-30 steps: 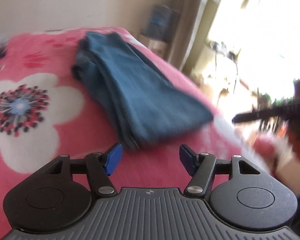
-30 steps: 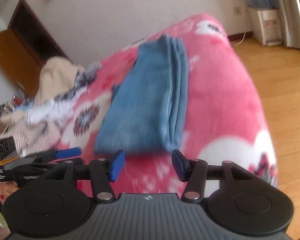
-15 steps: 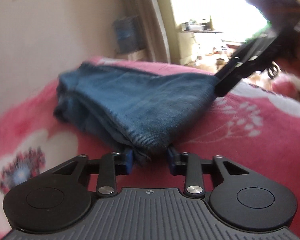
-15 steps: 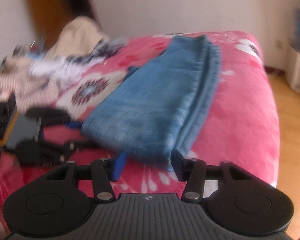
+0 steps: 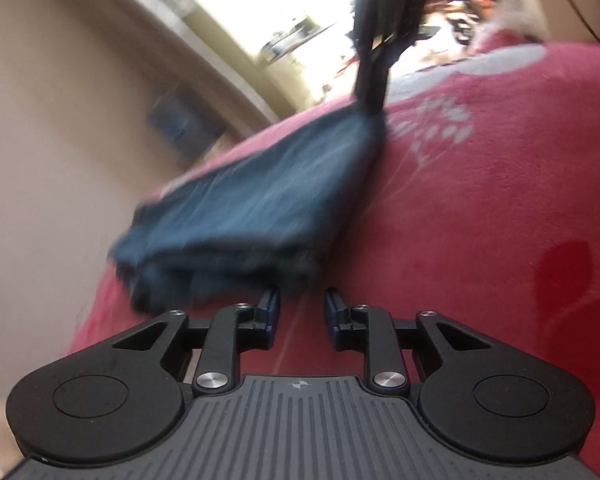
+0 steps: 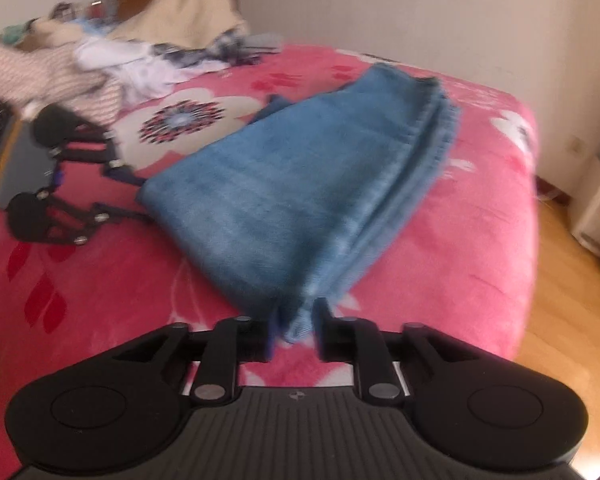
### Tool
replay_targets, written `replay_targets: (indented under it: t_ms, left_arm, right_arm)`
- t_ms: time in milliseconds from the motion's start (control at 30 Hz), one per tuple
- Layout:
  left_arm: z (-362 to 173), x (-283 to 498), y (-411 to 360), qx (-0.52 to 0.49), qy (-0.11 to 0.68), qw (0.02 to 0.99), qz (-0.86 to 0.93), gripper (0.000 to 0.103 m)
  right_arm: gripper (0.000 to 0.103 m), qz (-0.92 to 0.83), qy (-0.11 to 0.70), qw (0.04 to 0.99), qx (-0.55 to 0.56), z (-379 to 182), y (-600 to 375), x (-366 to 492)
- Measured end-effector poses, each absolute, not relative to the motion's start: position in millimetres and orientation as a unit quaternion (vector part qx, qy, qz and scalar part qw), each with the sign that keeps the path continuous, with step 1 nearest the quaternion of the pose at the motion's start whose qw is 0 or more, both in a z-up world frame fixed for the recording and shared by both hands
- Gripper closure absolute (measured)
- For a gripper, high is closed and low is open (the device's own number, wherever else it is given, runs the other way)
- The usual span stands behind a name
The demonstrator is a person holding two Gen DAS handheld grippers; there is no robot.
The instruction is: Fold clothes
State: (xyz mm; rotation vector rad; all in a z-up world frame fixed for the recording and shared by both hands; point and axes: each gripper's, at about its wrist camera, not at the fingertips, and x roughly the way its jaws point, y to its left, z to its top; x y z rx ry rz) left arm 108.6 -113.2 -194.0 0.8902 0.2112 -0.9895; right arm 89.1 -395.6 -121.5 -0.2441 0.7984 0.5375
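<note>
The jeans (image 6: 308,184) run lengthwise toward the upper right of the frame; the right gripper (image 6: 294,330) clamps their near corner, while the left gripper (image 5: 302,304) sits slightly apart just beside the other corner.

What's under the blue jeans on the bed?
The folded blue jeans lie on a pink flowered blanket, which shows all around them. The blanket directly beneath is covered, so anything hidden there cannot be seen.
</note>
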Motion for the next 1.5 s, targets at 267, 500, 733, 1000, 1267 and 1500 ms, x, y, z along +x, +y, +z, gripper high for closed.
replay_targets:
  t_ms: [267,500,733,1000,1267,1500]
  left_arm:
    - [-125.5,126.1,-102.4,0.136,0.187,0.875,-0.426,0.071]
    - [-176.4,141.5,-152.9,0.146,0.299,0.847,-0.415,0.073]
    - [-162.3,143.8,-133.2,0.102,0.285,0.857,-0.416,0.073]
    - [-174.4,163.6,-116.8,0.01,0.351,0.86,-0.371,0.06]
    - [-193.4,202.2,-85.2,-0.172,0.46,0.784,-0.379,0.044]
    - [-215.8,238.2,-97.0,-0.246,0.503,0.731,-0.39,0.046]
  right_arm:
    - [0.085,0.227,0.298,0.926,-0.045,-74.1,-387.0,72.0]
    - [0.09,0.188,0.357,0.911,-0.081,-156.7,-346.7,94.4]
    - [0.089,0.162,0.361,0.918,-0.011,-141.2,-357.8,95.4]
    - [0.086,0.132,0.361,0.913,0.138,-132.8,-391.7,98.2]
    - [0.059,0.113,0.413,0.846,0.317,-151.4,-448.2,114.3]
    - [0.059,0.14,0.467,0.78,0.392,-178.3,-465.7,147.6]
